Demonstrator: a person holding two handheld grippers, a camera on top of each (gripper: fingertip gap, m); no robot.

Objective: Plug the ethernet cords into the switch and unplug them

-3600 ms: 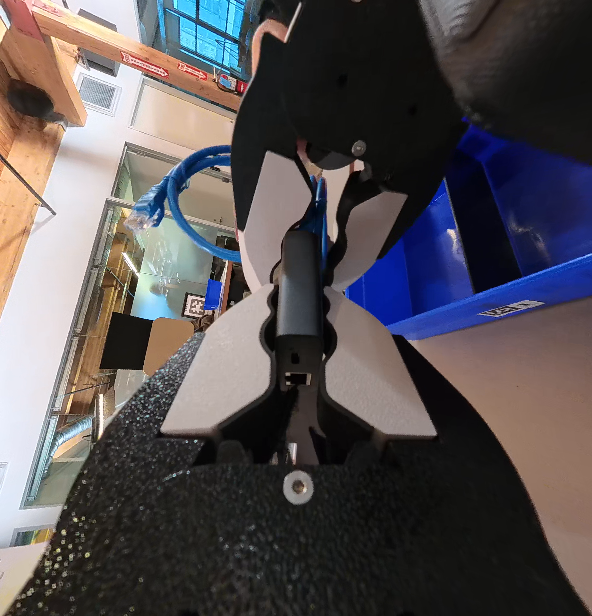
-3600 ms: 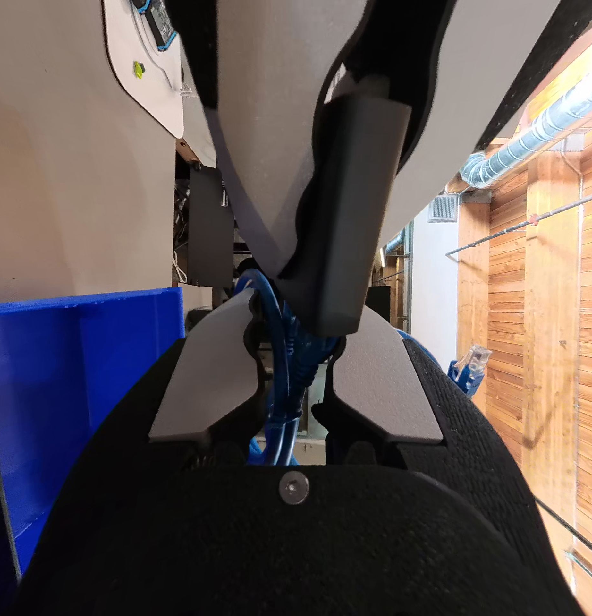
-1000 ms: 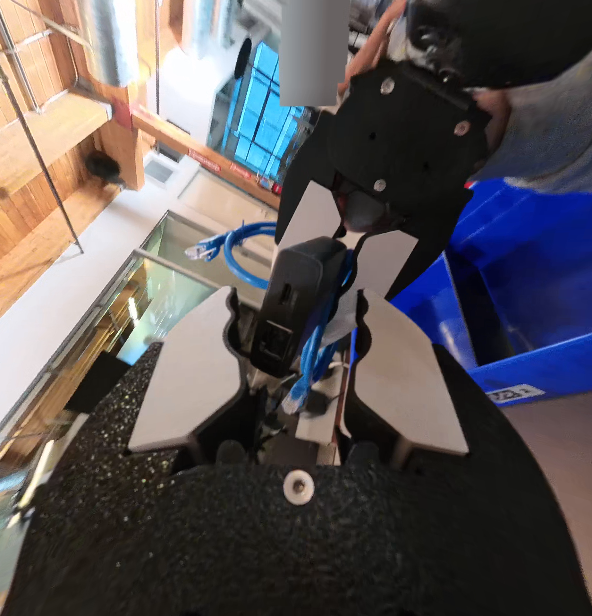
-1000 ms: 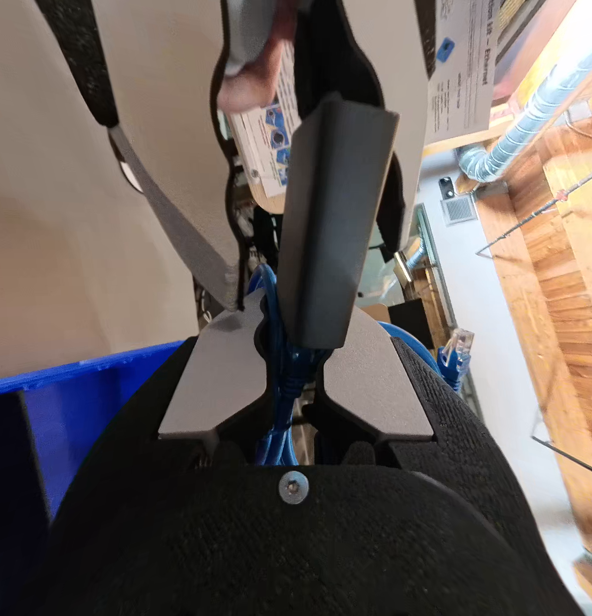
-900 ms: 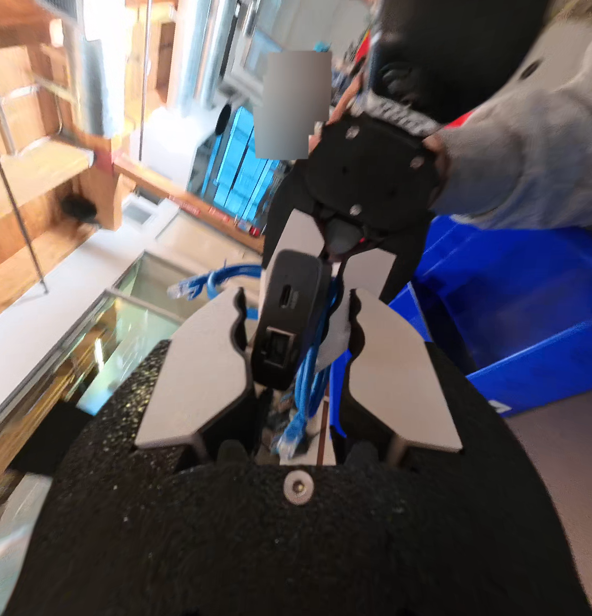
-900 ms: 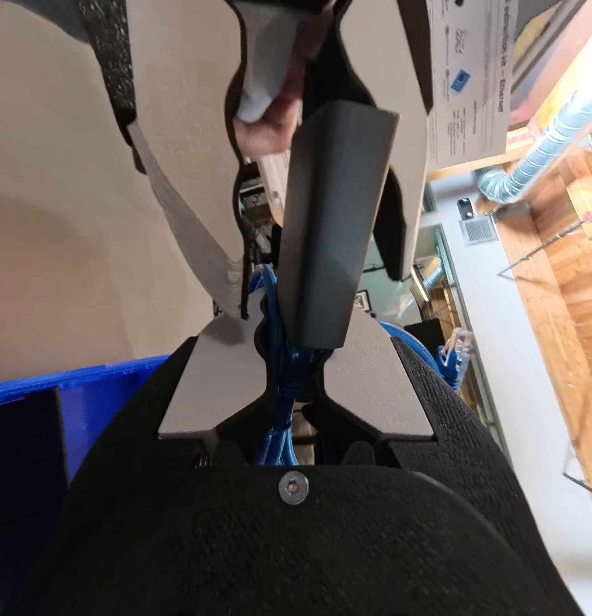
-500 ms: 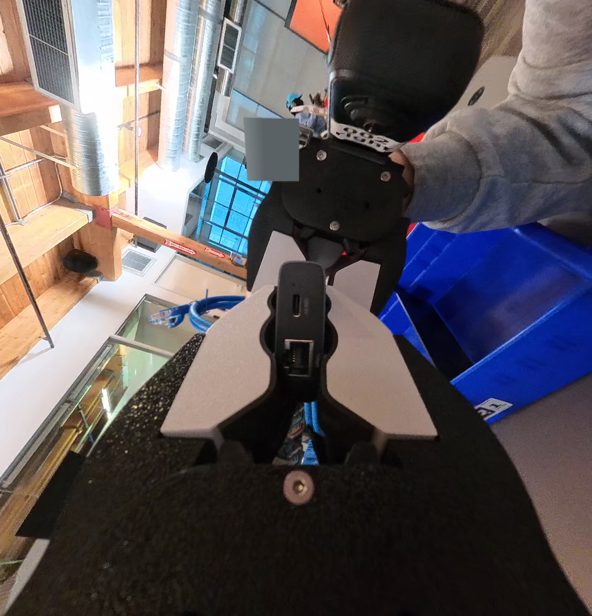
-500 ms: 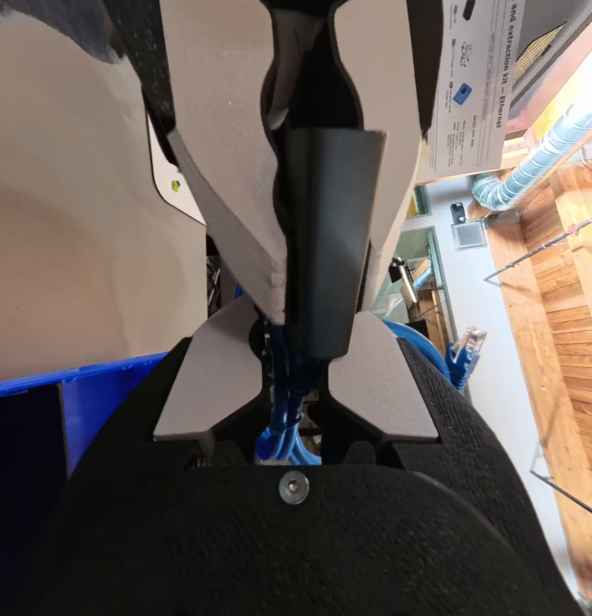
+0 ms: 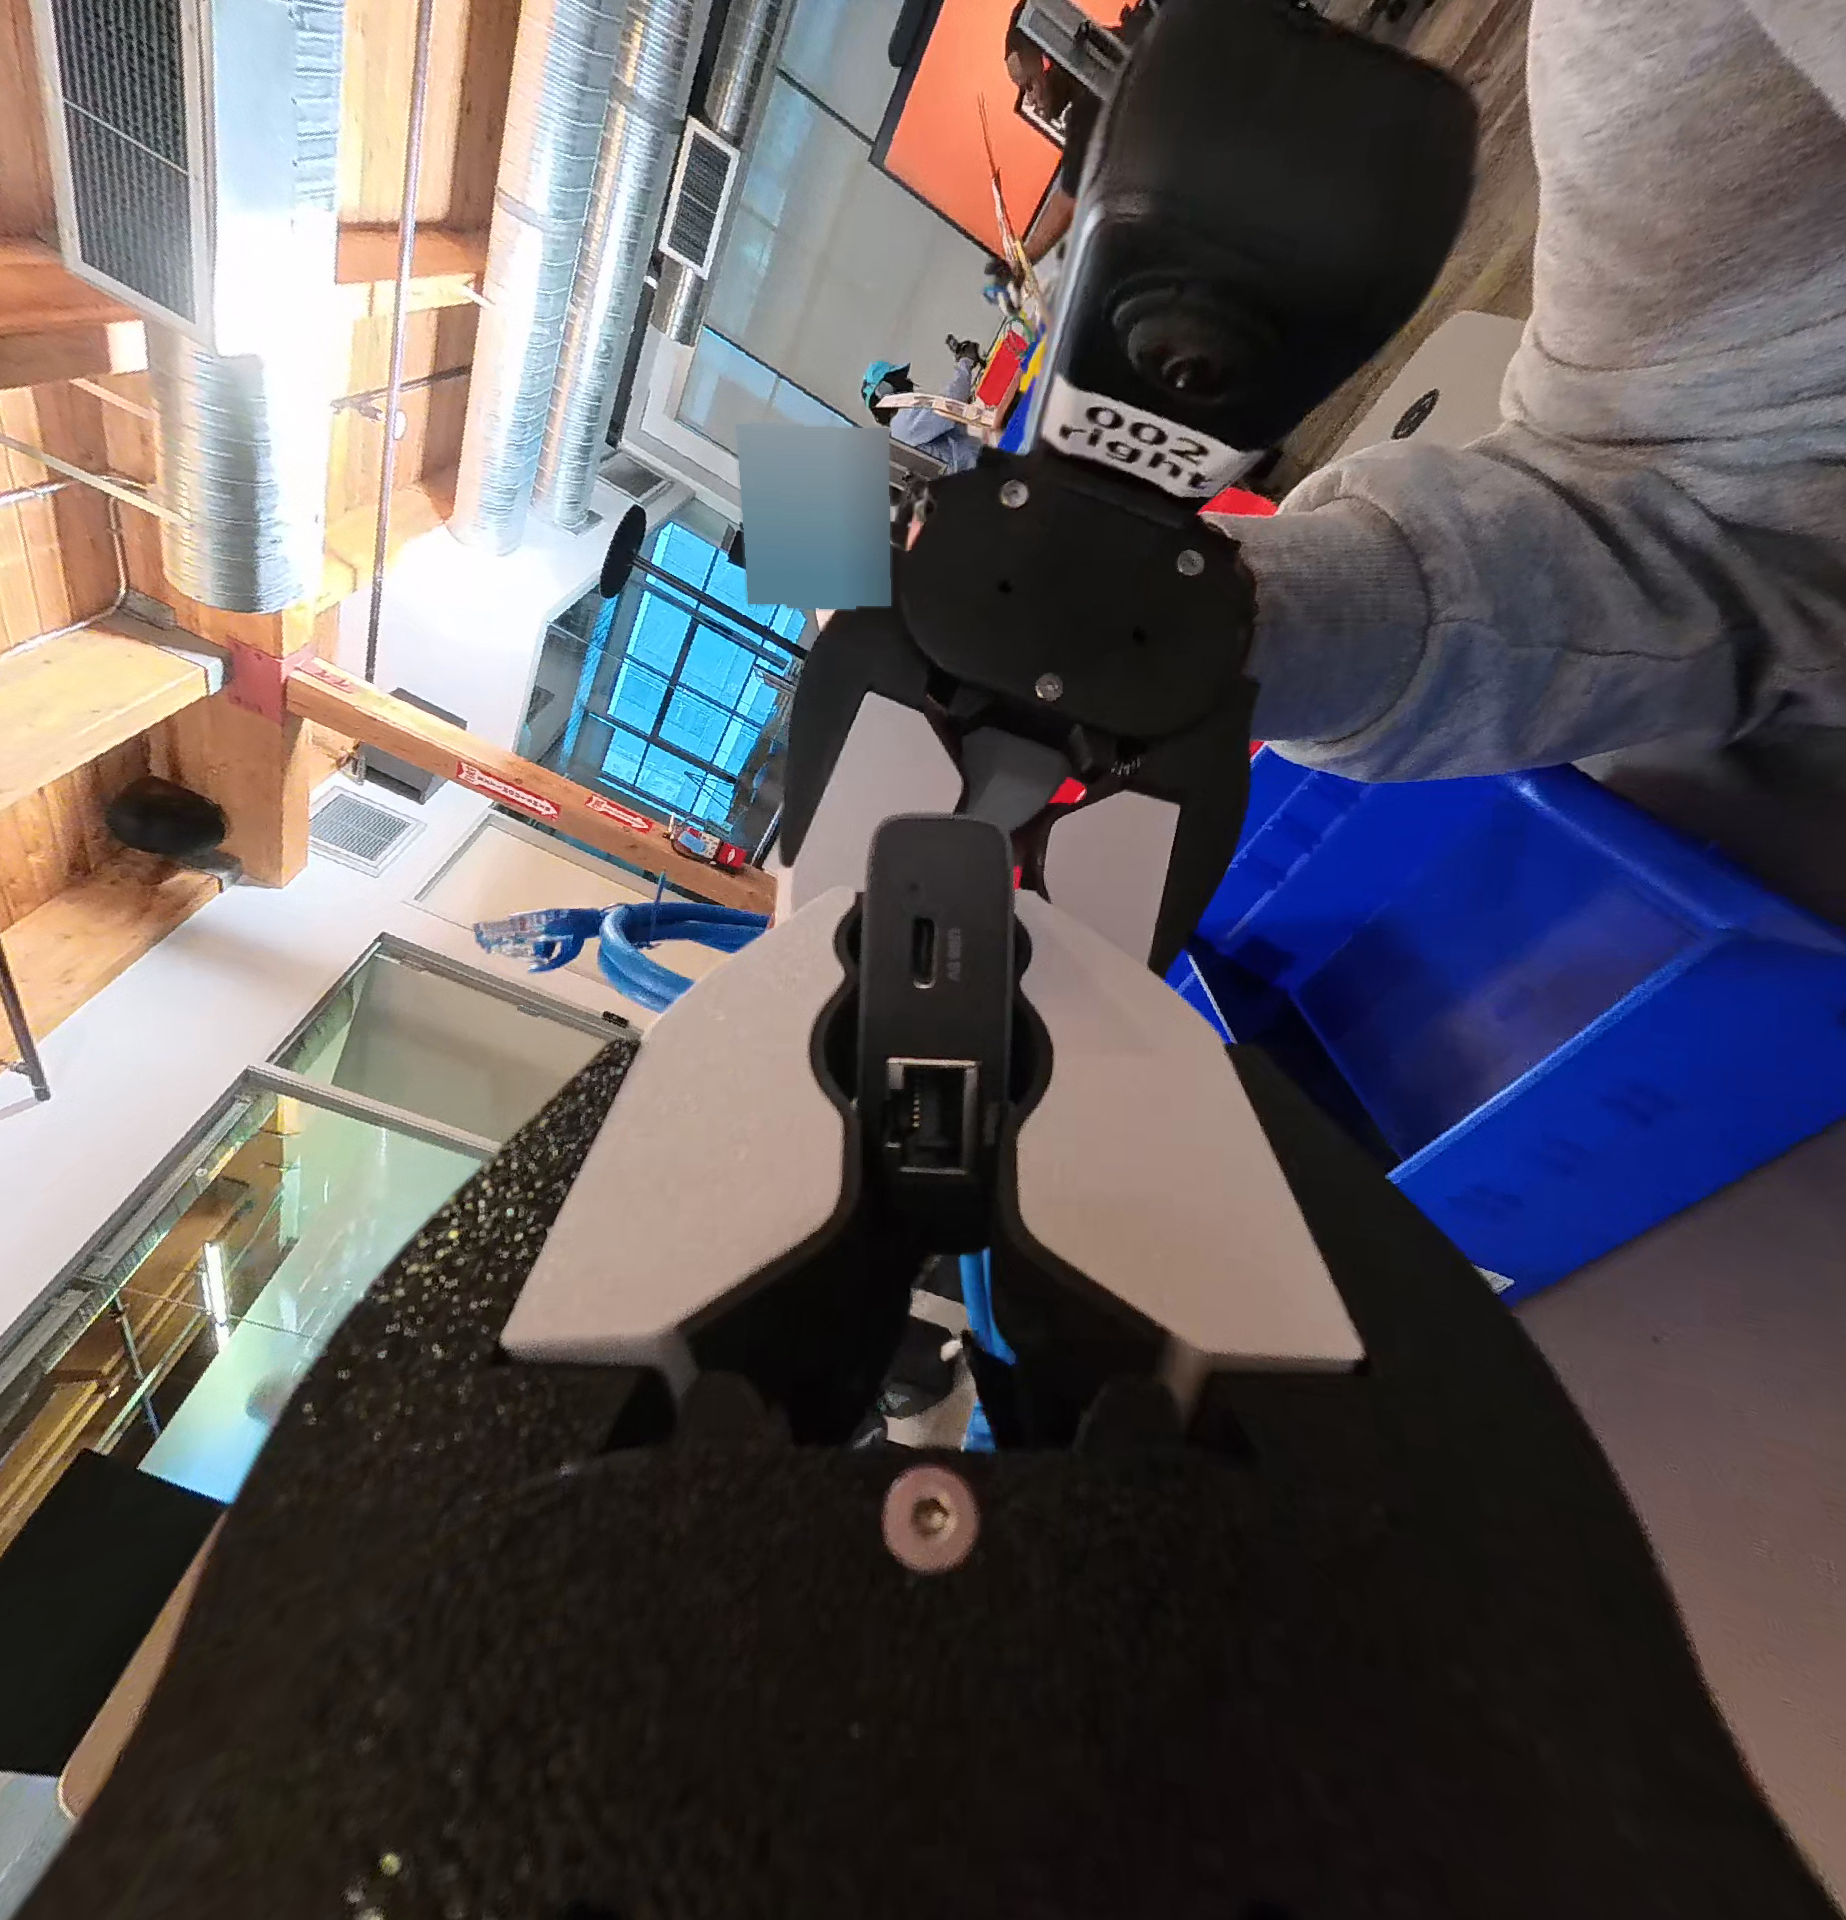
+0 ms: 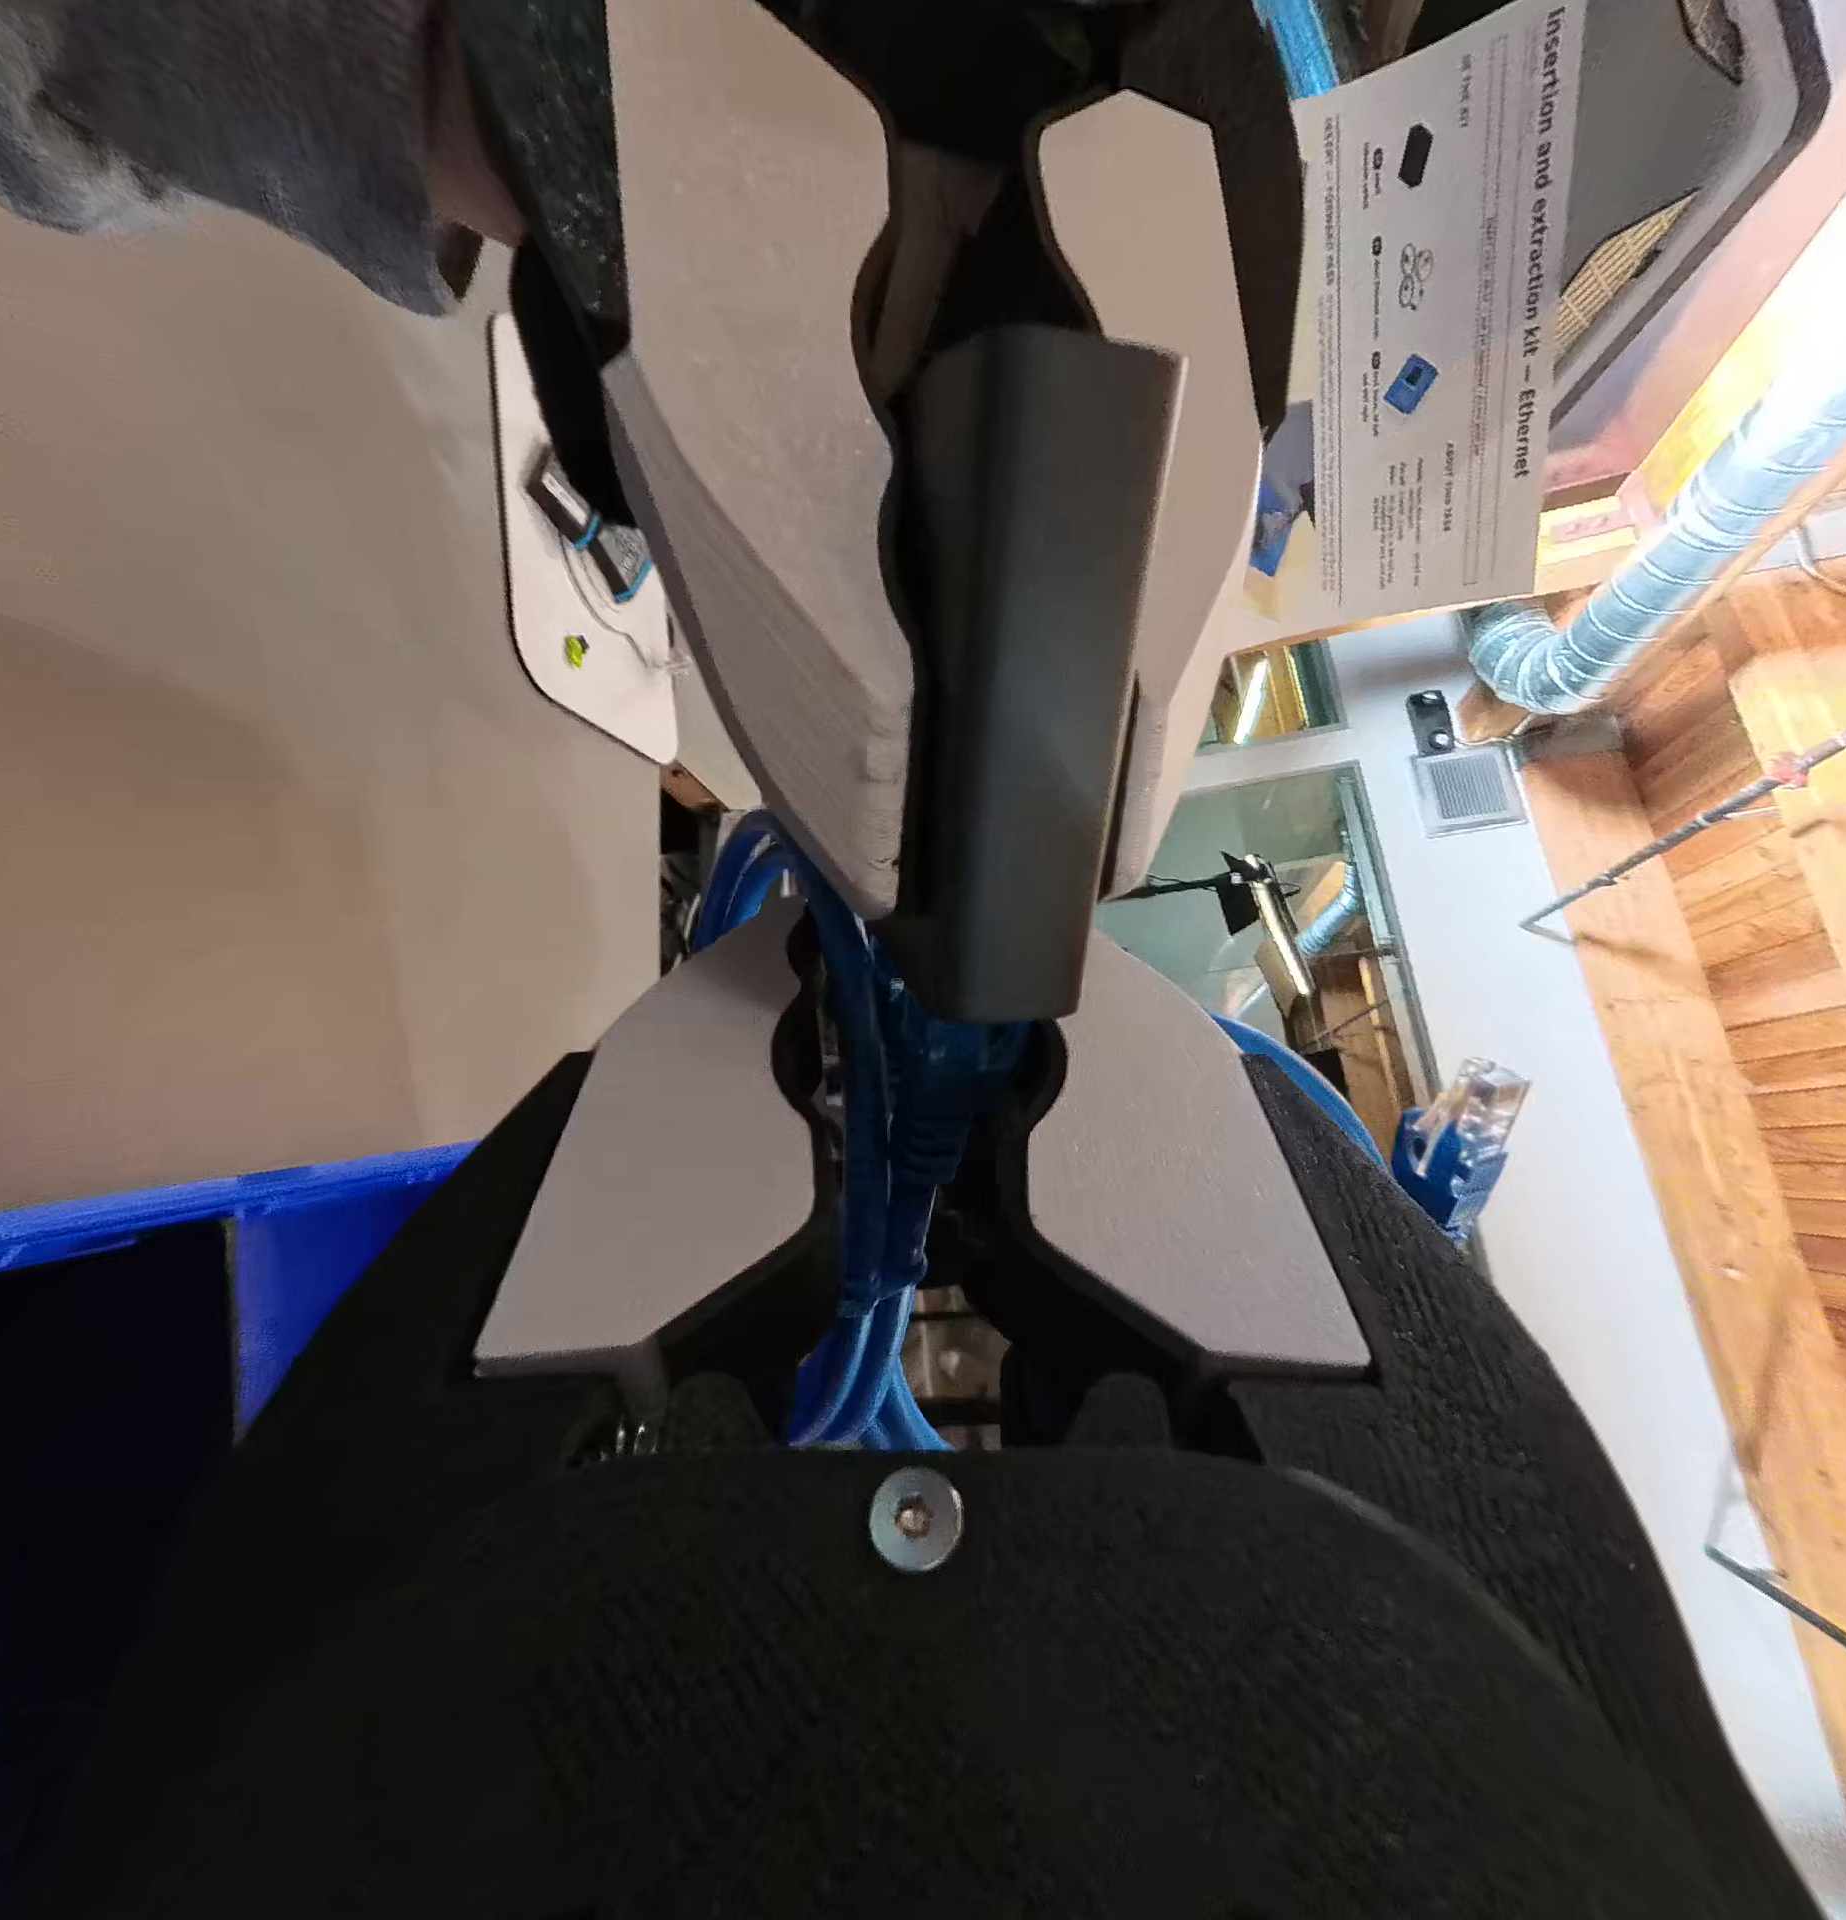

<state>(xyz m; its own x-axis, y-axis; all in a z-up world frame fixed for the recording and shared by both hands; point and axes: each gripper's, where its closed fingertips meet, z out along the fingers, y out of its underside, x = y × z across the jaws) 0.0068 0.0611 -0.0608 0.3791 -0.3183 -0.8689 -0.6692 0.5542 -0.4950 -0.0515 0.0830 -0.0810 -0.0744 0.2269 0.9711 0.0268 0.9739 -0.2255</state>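
Adapter: slim black plastic adapter box [image 9: 934, 1039] is sitting clamped between left gripper [image 9: 929, 1049] fingers, ports facing the camera.
Cable: coiled blue ethernet cable [image 10: 888, 1174] is being pinched by closed right gripper [image 10: 924, 1049], directly beneath the box.
Nearby: blue plastic bin [image 9: 1542, 997] is standing beside both.

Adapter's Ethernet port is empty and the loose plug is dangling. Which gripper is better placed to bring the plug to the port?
Probably the right. The right gripper is shut on the blue Ethernet cable, so it steers the loose plug. The left gripper is clamped on the black adapter, its Ethernet port facing the left wrist camera.
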